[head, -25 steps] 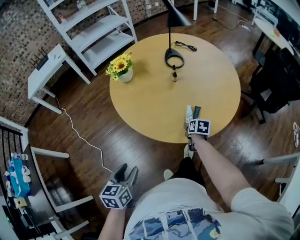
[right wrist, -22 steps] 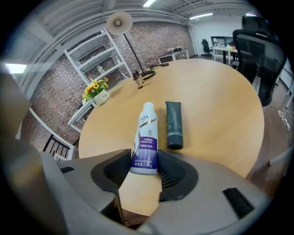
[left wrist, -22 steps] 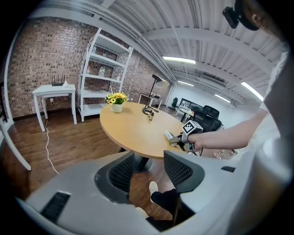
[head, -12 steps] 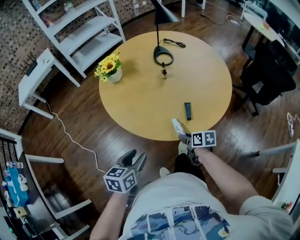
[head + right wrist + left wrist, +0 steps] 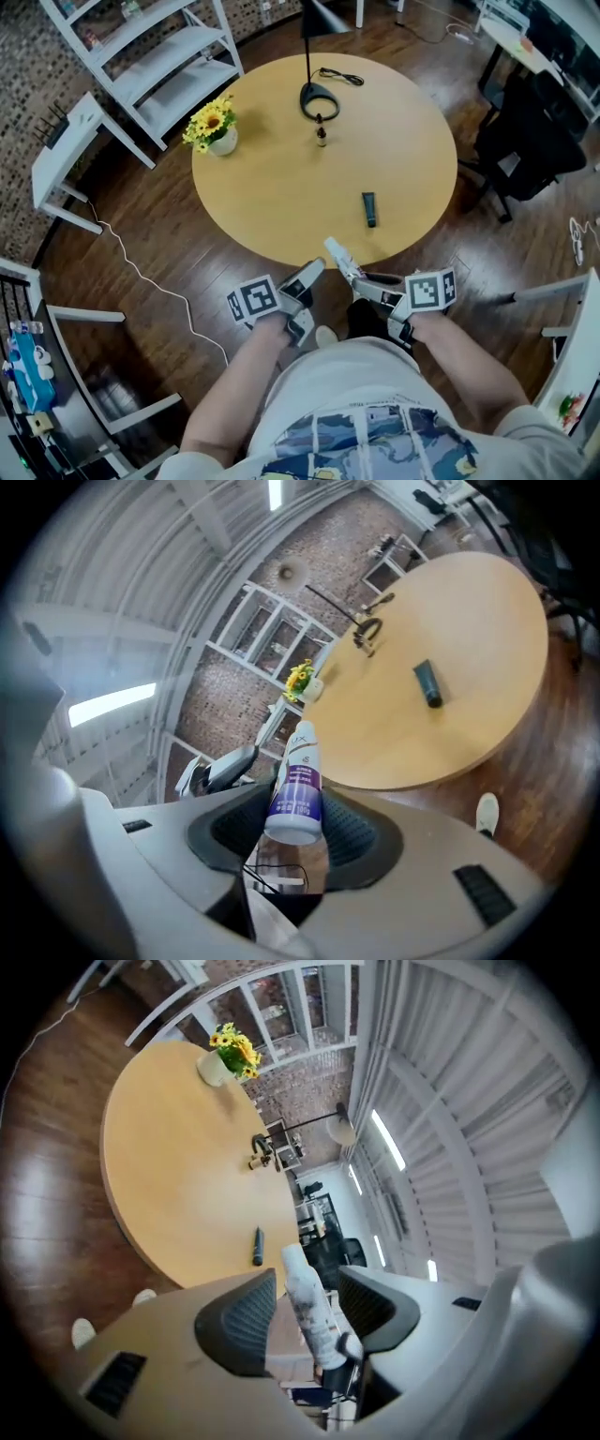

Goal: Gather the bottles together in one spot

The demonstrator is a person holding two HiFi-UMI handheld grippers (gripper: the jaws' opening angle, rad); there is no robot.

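My right gripper (image 5: 364, 279) is shut on a white bottle with a purple label (image 5: 336, 254), holding it by its base (image 5: 297, 785) just off the near edge of the round wooden table (image 5: 272, 187). Its jaws have been closing on the bottle. My left gripper (image 5: 311, 272) is close beside it on the left. Its jaws have just been opening, and in the left gripper view the bottle (image 5: 310, 1309) shows between them untouched. A dark tube (image 5: 369, 208) lies on the table. A small brown bottle (image 5: 321, 137) stands by the lamp base.
A black desk lamp (image 5: 319, 97) and a pot of yellow flowers (image 5: 215, 127) stand on the table's far side. White shelves (image 5: 150, 56) are at the far left and a dark chair (image 5: 530, 131) at the right. A cable (image 5: 150, 281) runs over the wooden floor.
The right gripper took the white bottle off the table and pulled it back towards the body. The left gripper swung up and right to meet it. The dark tube stays on the table.
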